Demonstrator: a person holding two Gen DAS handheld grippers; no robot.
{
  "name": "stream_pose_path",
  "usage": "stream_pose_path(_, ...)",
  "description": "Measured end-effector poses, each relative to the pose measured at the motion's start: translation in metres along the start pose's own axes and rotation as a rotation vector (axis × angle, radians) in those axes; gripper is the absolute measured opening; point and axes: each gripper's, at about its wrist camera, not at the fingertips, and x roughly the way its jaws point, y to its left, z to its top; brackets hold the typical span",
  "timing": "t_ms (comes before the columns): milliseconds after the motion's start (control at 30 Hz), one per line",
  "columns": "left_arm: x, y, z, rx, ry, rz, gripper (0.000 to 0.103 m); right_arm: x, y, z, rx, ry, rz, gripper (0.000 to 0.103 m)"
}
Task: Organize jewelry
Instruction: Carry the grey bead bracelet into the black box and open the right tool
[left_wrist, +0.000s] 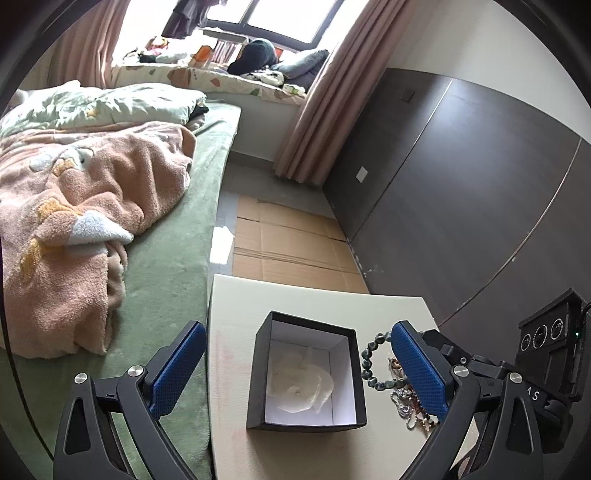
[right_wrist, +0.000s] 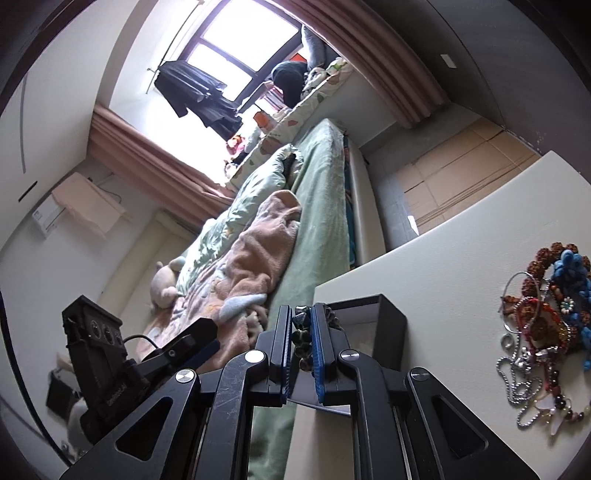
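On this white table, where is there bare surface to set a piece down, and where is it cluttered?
Bare table lies beyond the black box, toward the far edge, and in a strip between the box and the bed-side edge. In the right wrist view, open surface separates the box from the jewelry pile. That pile is the crowded part.

A black box (left_wrist: 306, 373) with a white lining holds cream tissue (left_wrist: 301, 384). Just beside the box lies a dark green beaded bracelet (left_wrist: 373, 363); near it, red, blue and silver jewelry (right_wrist: 543, 332) on the cream table (right_wrist: 443, 266). Blue textured pads (left_wrist: 417, 373) line black fingers.
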Motion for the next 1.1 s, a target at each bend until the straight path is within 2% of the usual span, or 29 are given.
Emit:
stream_pose_path(100,-0.002,0.002,0.0,-0.006,-0.003,0.006,0.1,0.018,0.006,-0.005,-0.016,0.047,0.016,0.012)
stream_pose_path(200,-0.003,0.003,-0.001,-0.005,-0.002,0.008,0.1,0.041,0.005,-0.01,-0.029,0.127,-0.038,0.014)
stream_pose_path(233,-0.004,0.002,-0.002,-0.004,-0.001,0.009,0.1,0.047,0.001,-0.012,-0.013,0.159,-0.045,0.024)
stream_pose_path(267,-0.004,0.002,-0.003,-0.004,-0.001,0.009,0.1,0.046,-0.004,-0.014,0.011,0.174,-0.055,0.04)
stream_pose_path(333,-0.005,0.0,-0.004,-0.002,0.001,0.005,0.1,0.035,-0.01,-0.015,0.039,0.151,-0.069,0.052)
stream_pose_path(467,-0.007,-0.007,-0.009,0.007,0.007,-0.003,0.1,0.008,-0.014,-0.011,0.047,0.101,-0.081,0.063)
stream_pose_path(733,-0.007,-0.029,-0.023,0.037,0.022,-0.023,0.1,-0.042,-0.03,-0.011,0.063,0.045,-0.179,0.064)
stream_pose_path(1100,0.004,-0.072,-0.045,0.121,0.046,-0.057,0.1,-0.095,-0.053,-0.014,0.083,0.011,-0.281,0.064)
